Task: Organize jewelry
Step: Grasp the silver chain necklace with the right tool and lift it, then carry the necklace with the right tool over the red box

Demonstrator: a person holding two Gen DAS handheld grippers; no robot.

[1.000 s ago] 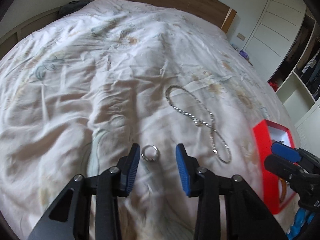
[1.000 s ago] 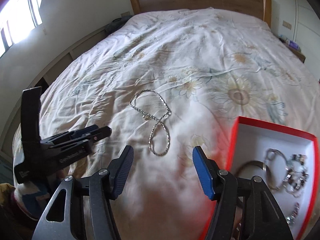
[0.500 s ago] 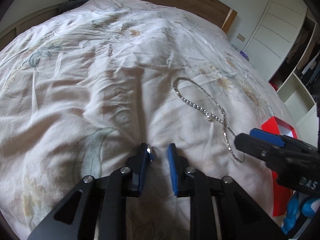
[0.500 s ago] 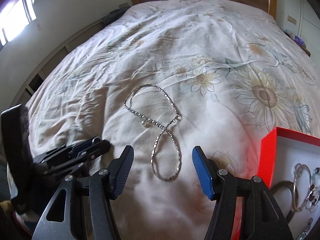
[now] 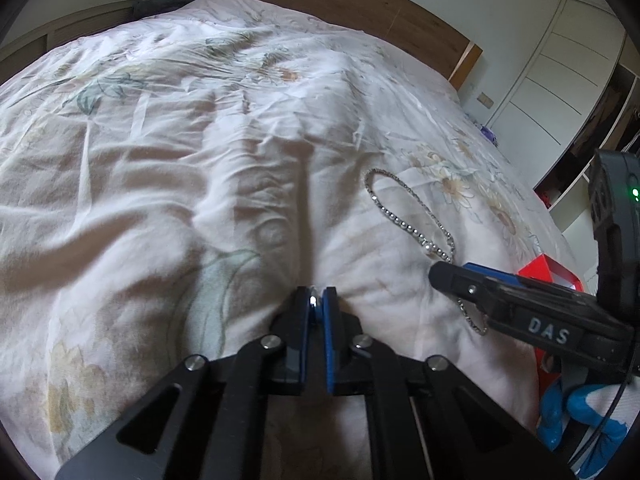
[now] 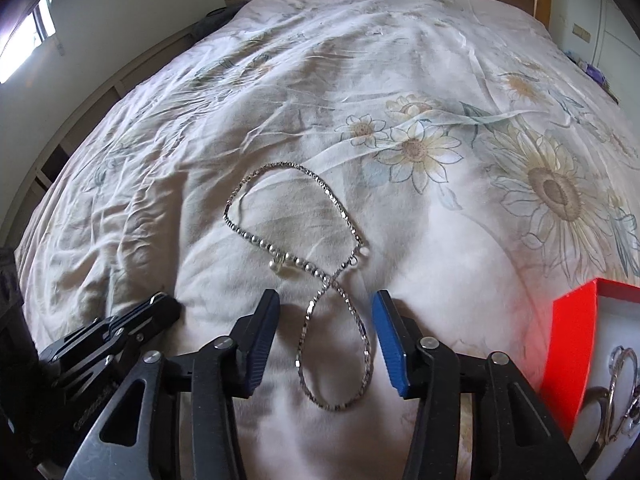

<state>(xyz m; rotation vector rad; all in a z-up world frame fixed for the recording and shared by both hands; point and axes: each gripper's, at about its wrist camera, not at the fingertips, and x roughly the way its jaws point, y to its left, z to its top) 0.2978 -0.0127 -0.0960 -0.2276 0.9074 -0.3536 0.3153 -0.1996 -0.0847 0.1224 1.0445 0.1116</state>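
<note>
A small silver ring is pinched between the blue pads of my left gripper, which is shut on it low against the bedspread. A silver beaded necklace lies on the bedspread in a figure-eight; in the left wrist view the necklace runs toward my right gripper. My right gripper hangs over the necklace's lower loop, which lies between the fingers. Its jaws are closing, and the pads stand clear of the chain. A red jewelry box with a white lining holds several silver pieces at the right.
A floral bedspread covers the bed, with a wooden headboard at the far end. White wardrobe doors and open shelves stand to the right of the bed. A window is at the left wall.
My left gripper shut on the ring that lay between its open fingers. My right gripper moved left and down from the red box over the necklace's lower loop, and its fingers drew closer.
</note>
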